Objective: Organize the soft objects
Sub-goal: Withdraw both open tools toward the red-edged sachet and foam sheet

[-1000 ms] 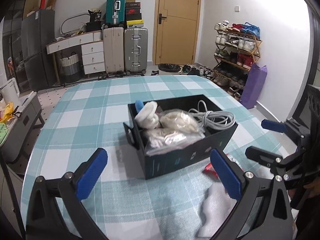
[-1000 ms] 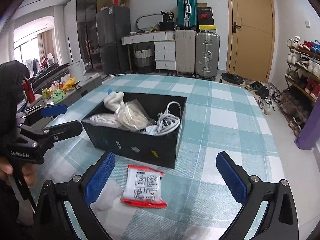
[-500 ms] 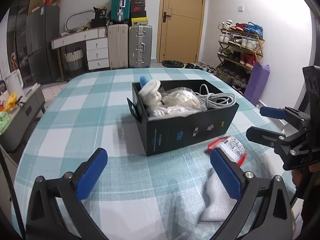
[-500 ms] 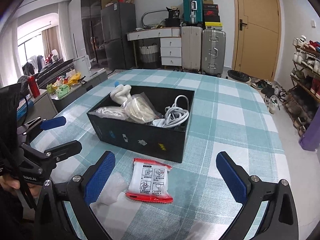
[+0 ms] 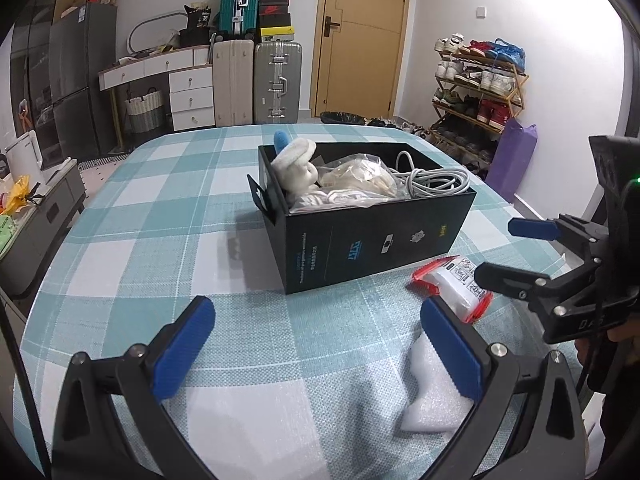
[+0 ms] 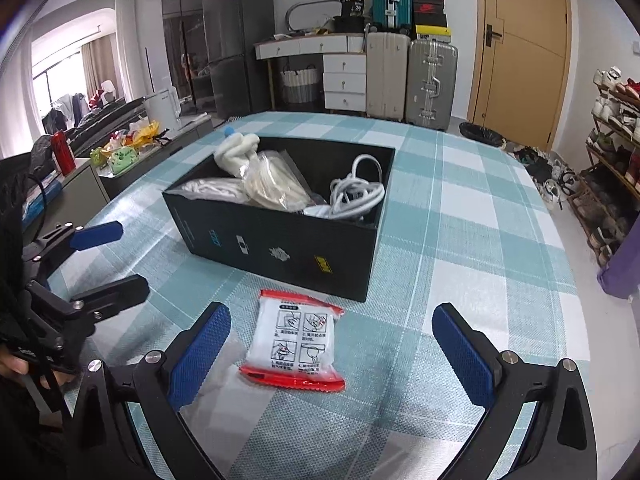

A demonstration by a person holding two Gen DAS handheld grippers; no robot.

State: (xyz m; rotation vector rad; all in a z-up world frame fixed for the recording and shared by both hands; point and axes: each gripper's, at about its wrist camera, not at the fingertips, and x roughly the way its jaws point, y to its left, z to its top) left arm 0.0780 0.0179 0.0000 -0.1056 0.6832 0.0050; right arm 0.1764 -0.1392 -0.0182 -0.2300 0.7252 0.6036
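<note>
A black box [image 5: 372, 236] [image 6: 280, 240] stands on the checked tablecloth. It holds a white plush toy [image 5: 294, 162] [image 6: 236, 150], bagged soft items [image 5: 360, 176] [image 6: 276, 186] and a coiled grey cable [image 5: 432, 180] [image 6: 356, 196]. A white packet with red edges [image 6: 294, 344] [image 5: 452, 284] lies flat in front of the box. A white foam piece [image 5: 432, 388] lies near it. My left gripper [image 5: 316, 354] [image 6: 104, 256] is open and empty, above the cloth left of the foam. My right gripper [image 6: 334, 354] [image 5: 508, 248] is open and empty, just above the packet.
The tablecloth [image 5: 160, 208] covers a round table. Beyond it are suitcases [image 5: 256, 80], a white drawer unit [image 5: 188, 92], a door [image 5: 360, 36], a shoe rack [image 5: 476, 84] and a purple bag [image 5: 512, 160]. A low cabinet [image 6: 104, 168] with clutter stands left.
Both grippers have pulled back and dropped lower, so the box looks farther off. The packet and the foam now lie closer under the fingers. Both stay open.
</note>
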